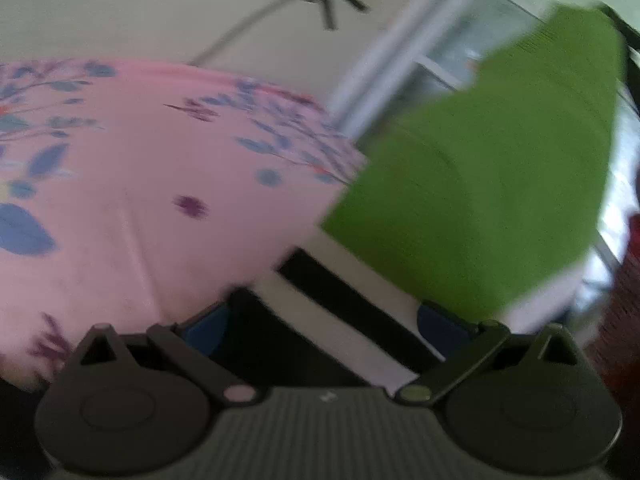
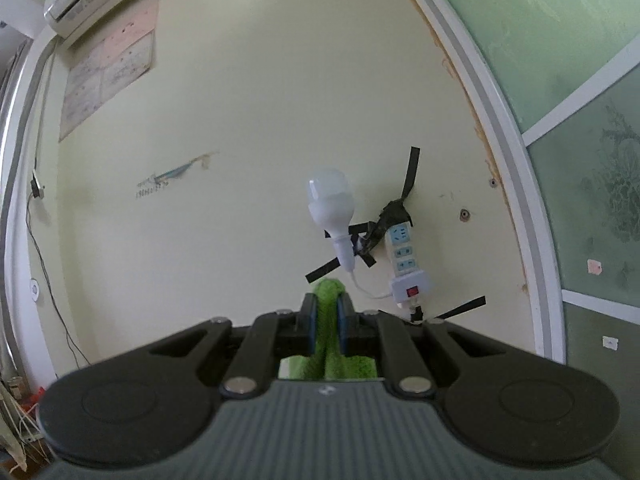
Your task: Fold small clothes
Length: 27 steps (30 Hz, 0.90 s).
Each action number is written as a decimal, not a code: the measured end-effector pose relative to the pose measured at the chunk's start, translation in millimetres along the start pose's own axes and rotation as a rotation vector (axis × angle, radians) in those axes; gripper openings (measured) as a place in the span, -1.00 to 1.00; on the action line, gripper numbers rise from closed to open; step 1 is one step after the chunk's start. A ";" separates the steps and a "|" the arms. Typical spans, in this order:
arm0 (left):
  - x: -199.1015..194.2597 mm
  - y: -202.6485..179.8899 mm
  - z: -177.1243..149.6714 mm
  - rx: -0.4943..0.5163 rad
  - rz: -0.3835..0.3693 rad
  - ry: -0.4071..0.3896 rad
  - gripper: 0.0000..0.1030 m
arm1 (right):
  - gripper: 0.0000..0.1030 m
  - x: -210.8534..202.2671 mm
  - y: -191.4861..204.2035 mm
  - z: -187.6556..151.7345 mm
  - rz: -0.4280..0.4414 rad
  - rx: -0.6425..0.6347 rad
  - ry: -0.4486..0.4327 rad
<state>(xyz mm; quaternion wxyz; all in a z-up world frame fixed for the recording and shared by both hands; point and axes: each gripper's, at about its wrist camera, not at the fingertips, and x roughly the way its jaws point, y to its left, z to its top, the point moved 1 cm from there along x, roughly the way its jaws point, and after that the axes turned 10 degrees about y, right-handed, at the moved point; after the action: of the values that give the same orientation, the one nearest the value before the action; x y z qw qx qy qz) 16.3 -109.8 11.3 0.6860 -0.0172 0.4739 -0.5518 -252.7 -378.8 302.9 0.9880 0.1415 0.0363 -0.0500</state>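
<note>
Green cloth [image 2: 328, 328] hangs in the air over the pink sheet [image 1: 132, 216], pinched between the closed pads of the right gripper [image 2: 325, 326], likely so it drapes flat, while the left gripper [image 1: 320, 320] gapes wide and empty beside it.

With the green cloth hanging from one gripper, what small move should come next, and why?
Probably bring the open left gripper to a free lower edge of the green cloth. The right gripper alone pinches it, in the air, off the pink sheet.
</note>
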 end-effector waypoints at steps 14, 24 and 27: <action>-95.7 -21.2 -25.0 -0.016 0.066 -0.323 -0.96 | -0.94 41.0 1.9 5.7 0.052 0.050 0.018; -141.1 10.0 -35.9 -0.166 0.219 -0.436 -0.67 | -0.94 82.2 20.0 12.3 0.098 0.047 0.044; -126.0 17.0 -48.3 -0.201 0.312 -0.379 0.42 | -0.94 90.0 24.7 13.6 0.099 0.036 0.047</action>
<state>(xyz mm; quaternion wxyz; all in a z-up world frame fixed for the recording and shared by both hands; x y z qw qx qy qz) 3.9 18.4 55.1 0.8343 -0.1151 0.3861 -0.3763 -159.9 -367.0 315.0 0.9854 0.1619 0.0517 0.0016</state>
